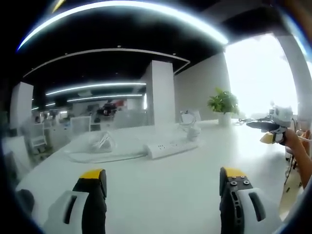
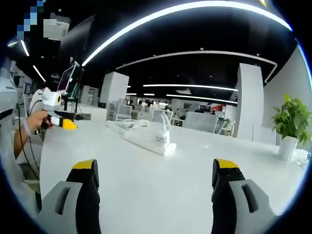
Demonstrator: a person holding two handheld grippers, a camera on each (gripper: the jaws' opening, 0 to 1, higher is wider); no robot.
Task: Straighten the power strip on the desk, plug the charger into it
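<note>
Both grippers are spread wide with nothing between their jaws. From the left gripper view, the left gripper [image 1: 163,187] hangs low over the near part of the white table [image 1: 161,200], its two yellow-tipped jaws well apart. From the right gripper view, the right gripper [image 2: 156,183] is held the same way above bare tabletop, its jaws also far apart and empty.

On the table, the white power strip [image 1: 170,146] lies in the middle distance in the left gripper view, set at a slant, with its white cable [image 1: 102,157] running off to the left past a loose coil of cord [image 1: 100,141]. At the strip's far right end stands the white charger [image 1: 191,130], touching or just beside the strip; whether its prongs are seated in a socket cannot be told. In the right gripper view the charger [image 2: 163,137] stands upright on or at the near end of the power strip [image 2: 146,142], with its thin cord looping above it.

A potted plant [image 1: 223,105] stands at the far right of the table in the left gripper view. At the right edge of that view a person's hand [image 1: 291,139] holds the right gripper out over the table edge, and the right gripper view shows the left gripper in a hand [image 2: 36,119] at far left.
</note>
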